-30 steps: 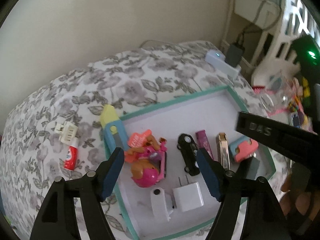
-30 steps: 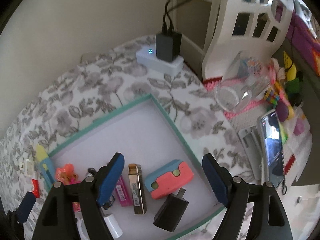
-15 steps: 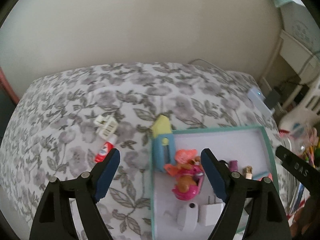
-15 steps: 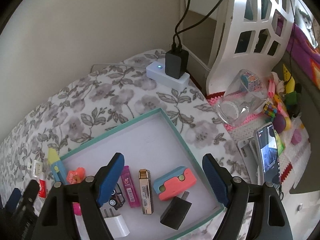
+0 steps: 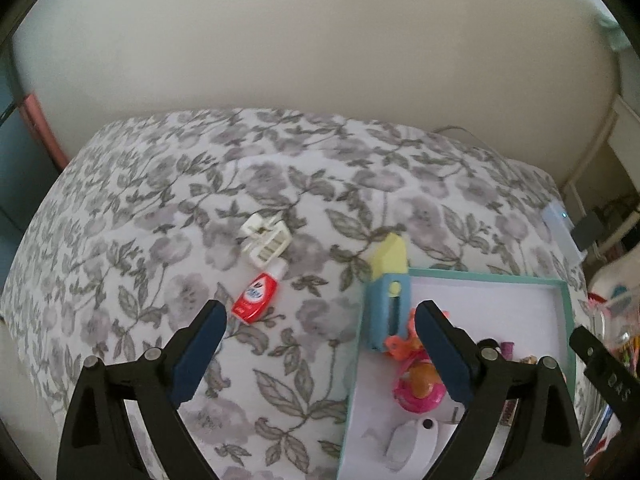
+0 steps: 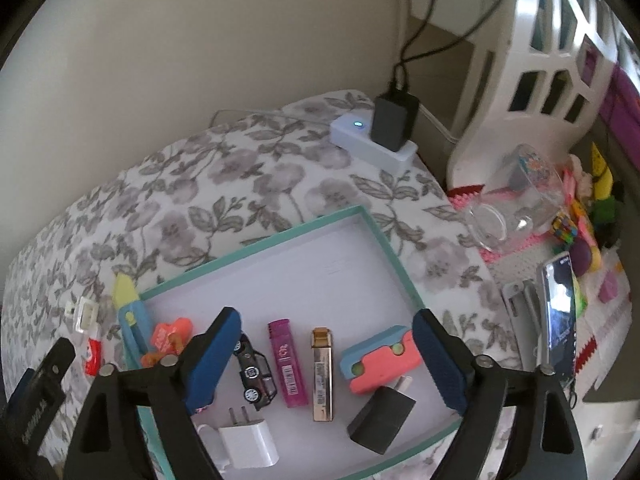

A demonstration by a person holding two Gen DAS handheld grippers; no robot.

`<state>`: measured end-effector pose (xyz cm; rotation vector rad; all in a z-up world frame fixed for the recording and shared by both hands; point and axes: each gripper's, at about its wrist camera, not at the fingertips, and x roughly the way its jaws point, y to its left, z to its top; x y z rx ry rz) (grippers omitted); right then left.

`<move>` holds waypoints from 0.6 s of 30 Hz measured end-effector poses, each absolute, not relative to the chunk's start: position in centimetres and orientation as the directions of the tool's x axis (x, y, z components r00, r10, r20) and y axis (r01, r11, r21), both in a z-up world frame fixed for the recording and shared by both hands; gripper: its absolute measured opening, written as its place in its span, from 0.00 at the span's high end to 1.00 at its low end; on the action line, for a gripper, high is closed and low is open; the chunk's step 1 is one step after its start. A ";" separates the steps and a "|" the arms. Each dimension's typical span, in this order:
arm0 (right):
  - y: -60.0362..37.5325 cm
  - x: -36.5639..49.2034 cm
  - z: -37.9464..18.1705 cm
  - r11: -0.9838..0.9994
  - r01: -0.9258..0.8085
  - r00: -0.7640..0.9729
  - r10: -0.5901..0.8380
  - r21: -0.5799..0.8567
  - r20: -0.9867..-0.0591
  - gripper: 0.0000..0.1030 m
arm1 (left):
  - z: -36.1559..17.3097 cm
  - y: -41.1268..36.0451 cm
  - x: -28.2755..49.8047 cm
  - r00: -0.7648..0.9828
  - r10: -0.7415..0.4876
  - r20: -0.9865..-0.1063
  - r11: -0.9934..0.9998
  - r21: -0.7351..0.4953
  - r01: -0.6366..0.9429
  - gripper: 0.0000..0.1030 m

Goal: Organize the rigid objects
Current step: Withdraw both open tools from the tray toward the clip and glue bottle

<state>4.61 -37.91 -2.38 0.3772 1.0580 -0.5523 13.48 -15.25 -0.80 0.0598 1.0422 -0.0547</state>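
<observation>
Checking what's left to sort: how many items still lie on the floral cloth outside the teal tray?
2: a small white plastic clip and, just below it, a small red-labelled bottle, both left of the teal-rimmed tray. Others may lie out of frame.

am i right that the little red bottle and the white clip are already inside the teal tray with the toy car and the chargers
Not quite. The red bottle and white clip lie on the floral cloth, outside the teal tray, as the left wrist view shows. The toy car and chargers are inside the tray.
</observation>
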 end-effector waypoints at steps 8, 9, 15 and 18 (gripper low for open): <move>-36.7 5.4 -2.6 0.838 0.546 0.370 -0.260 -0.018 -0.892 0.00 | -1.0 -13.9 13.8 0.489 0.002 -0.872 1.000 0.011 0.016 0.02; -36.6 5.4 -2.6 0.839 0.543 0.367 -0.264 -0.025 -0.892 0.00 | -1.0 -13.9 13.8 0.489 0.000 -0.872 1.000 0.010 0.018 0.02; -36.4 5.5 -2.5 0.841 0.540 0.374 -0.259 -0.018 -0.890 0.00 | -1.0 -14.4 13.9 0.482 -0.018 -0.876 0.999 0.004 0.046 0.02; -35.6 5.9 -2.4 0.857 0.515 0.392 -0.243 -0.007 -0.887 0.00 | -1.0 -14.0 14.2 0.481 -0.003 -0.877 0.999 0.020 0.042 0.02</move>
